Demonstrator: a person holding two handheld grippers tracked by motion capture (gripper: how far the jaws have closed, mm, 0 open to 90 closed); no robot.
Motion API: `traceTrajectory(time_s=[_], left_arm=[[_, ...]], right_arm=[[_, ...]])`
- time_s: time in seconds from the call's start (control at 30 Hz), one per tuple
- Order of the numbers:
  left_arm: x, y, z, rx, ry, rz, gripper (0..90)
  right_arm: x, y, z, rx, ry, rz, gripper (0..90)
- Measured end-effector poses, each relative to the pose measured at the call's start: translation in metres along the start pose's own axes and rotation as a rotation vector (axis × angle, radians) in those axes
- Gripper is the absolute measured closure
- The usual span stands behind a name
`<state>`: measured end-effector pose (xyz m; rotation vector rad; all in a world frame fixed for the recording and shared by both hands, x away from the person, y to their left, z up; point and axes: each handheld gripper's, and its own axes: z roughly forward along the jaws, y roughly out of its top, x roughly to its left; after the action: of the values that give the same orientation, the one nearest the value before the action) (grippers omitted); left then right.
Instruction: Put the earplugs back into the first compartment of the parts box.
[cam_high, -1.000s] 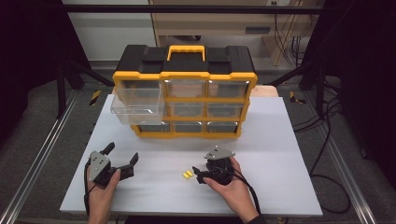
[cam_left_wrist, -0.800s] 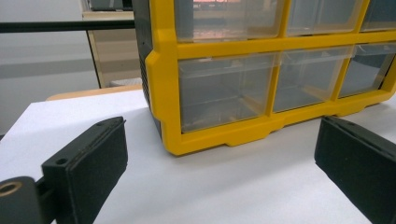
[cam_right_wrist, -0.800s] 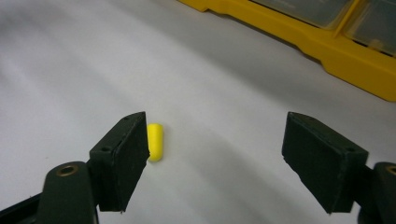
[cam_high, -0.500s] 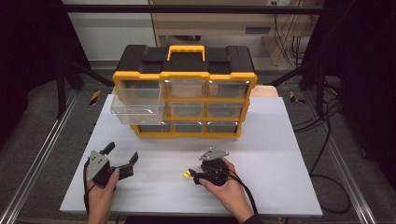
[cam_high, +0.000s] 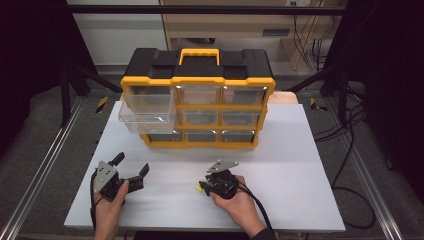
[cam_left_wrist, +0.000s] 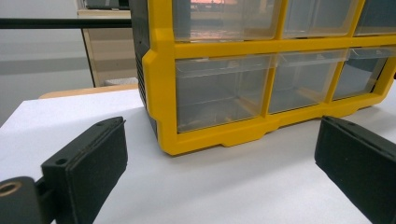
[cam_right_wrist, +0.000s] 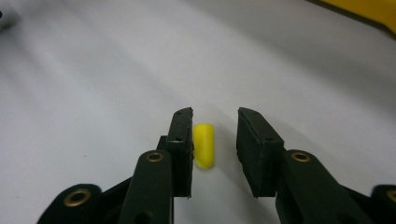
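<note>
In the high view, the left gripper (cam_high: 131, 176) rests on the white desk (cam_high: 300, 150) at about seven o'clock, its fingers spread wide with nothing between them. The right gripper (cam_high: 204, 187) sits near six o'clock, tipped down over a small yellow piece (cam_high: 199, 189) on the desk. At twelve o'clock stands a yellow and black organizer (cam_high: 197, 102), one clear drawer (cam_high: 147, 116) on its left side pulled out.

In the left gripper view, the fingers (cam_left_wrist: 95, 163) stand far apart and empty, with the organizer's lower drawers ahead.

In the right gripper view, the fingers (cam_right_wrist: 182, 144) have just been closing around the yellow piece (cam_right_wrist: 204, 145). It lies against the left finger, with a gap to the right one, so it is not yet clamped.
</note>
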<state>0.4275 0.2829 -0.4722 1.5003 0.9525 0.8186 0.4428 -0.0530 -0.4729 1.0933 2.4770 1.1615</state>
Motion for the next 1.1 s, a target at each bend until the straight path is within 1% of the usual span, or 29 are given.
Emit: traceTrajectory(time_s=[0.07,0.17,0.23,0.3,0.37,0.4,0.47,0.5,0.53,0.57,0.6,0.63,0.67,0.77,0.8,0.9,1.03,1.1], left_arm=[[0.0,0.0,0.0,0.0,-0.001,-0.001,2.3],[0.0,0.0,0.0,0.0,-0.001,0.0,2.3],[0.0,0.0,0.0,0.001,-0.002,0.001,2.3],[0.0,0.0,0.0,0.003,-0.002,0.002,2.3],[0.0,0.0,0.0,0.004,-0.002,0.002,2.3],[0.0,0.0,0.0,0.004,-0.002,0.001,2.3],[0.0,0.0,0.0,0.003,-0.001,-0.001,2.3],[0.0,0.0,0.0,0.003,-0.001,-0.002,2.3],[0.001,0.0,0.0,0.003,0.0,-0.002,2.3],[0.001,0.0,0.0,0.004,-0.001,-0.002,2.3],[0.001,0.0,0.0,0.005,-0.001,-0.003,2.3],[0.001,0.0,0.0,0.005,0.0,-0.002,2.3],[0.001,0.0,0.0,0.004,0.0,-0.002,2.3],[0.001,0.0,0.0,0.004,0.0,-0.004,2.3],[0.001,-0.001,0.0,0.005,-0.001,-0.005,2.3],[0.001,-0.001,0.0,0.006,-0.001,-0.004,2.3],[0.001,-0.001,0.001,0.007,-0.004,-0.005,2.3],[0.001,-0.001,0.001,0.006,-0.002,-0.009,2.3]], right_arm=[[0.0,0.0,0.004,0.006,0.018,0.008,70.0],[-0.001,0.0,0.006,0.012,0.017,0.011,73.9],[-0.001,0.0,0.006,0.021,0.032,0.036,77.3],[-0.003,0.0,0.008,0.019,0.058,0.037,81.6],[-0.005,0.0,0.008,0.022,0.072,0.051,84.4],[-0.006,0.001,0.007,0.026,0.077,0.056,85.4],[-0.006,0.001,0.006,0.016,0.072,0.057,86.3],[-0.007,0.001,0.004,0.005,0.077,0.059,86.3],[-0.008,0.002,0.003,-0.007,0.068,0.058,86.2],[-0.009,0.002,0.001,-0.015,0.062,0.068,86.3],[-0.012,0.003,-0.003,-0.037,0.057,0.07,86.3],[-0.012,0.003,-0.003,-0.037,0.057,0.07,86.3],[-0.014,0.004,-0.006,-0.051,0.046,0.068,86.4],[-0.019,0.008,-0.017,-0.099,0.032,0.077,86.7],[-0.02,0.01,-0.022,-0.113,0.03,0.079,86.8],[-0.021,0.02,-0.037,-0.164,0.024,0.066,86.8],[-0.021,0.037,-0.057,-0.225,0.018,0.053,87.0],[-0.021,0.044,-0.064,-0.247,0.016,0.045,87.0]])
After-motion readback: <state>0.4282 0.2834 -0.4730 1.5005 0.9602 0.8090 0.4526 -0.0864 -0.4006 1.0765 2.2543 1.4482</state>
